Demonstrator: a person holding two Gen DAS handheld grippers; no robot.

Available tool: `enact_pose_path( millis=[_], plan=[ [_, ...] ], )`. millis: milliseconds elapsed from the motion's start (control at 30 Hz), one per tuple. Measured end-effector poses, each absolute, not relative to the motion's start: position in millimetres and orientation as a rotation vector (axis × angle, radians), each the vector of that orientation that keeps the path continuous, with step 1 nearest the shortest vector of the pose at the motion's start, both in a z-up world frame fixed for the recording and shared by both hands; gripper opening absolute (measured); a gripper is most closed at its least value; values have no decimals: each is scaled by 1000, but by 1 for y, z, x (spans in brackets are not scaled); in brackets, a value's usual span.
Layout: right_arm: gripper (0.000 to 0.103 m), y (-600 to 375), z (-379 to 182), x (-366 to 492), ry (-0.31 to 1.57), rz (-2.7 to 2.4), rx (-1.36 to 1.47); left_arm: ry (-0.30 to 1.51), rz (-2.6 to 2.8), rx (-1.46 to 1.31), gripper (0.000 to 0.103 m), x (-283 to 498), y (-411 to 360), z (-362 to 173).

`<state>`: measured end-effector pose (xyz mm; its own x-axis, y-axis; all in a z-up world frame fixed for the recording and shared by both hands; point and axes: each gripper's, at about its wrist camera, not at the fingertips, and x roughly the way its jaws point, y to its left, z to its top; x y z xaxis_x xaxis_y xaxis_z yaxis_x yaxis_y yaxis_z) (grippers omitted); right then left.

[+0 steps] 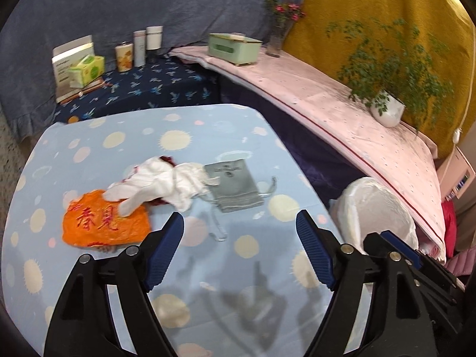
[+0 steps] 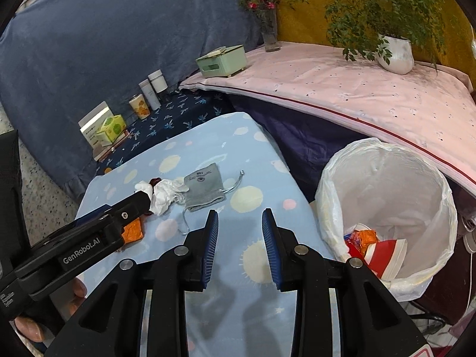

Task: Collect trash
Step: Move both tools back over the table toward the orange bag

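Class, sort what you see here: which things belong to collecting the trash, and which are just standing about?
Part of the job:
- orange wrapper
- crumpled white tissue
- lined bin
- left gripper, open and empty

Just standing about:
- potted plant
- flower vase
- green tissue box
- cups

The grey pouch: hard to say.
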<state>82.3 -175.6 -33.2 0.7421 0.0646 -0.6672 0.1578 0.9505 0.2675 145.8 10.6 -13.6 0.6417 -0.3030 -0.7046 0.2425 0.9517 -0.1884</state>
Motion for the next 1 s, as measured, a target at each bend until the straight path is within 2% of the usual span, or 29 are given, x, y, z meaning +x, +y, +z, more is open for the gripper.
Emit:
enact_pose_path(
  millis=[133, 200, 600, 667, 767, 1000],
  plan=[
    [33, -154, -33, 89, 746, -21, 297, 818, -238, -123, 84, 149, 44, -21],
    [38, -145, -33, 92, 746, -8, 286, 826, -205, -141, 84, 151, 63, -26],
    [39, -84, -49, 117, 796, 74, 243, 876, -46, -226, 85, 160, 152, -56],
    [40, -76, -50, 124, 801, 84, 239, 879, -33, -236, 89, 162, 161, -60],
    [43, -66, -53, 135, 806, 98, 242, 888, -23, -242, 89, 166, 173, -66],
    [44, -38, -60, 169, 824, 119, 241, 921, 9, -233, 91, 180, 194, -82]
  ],
)
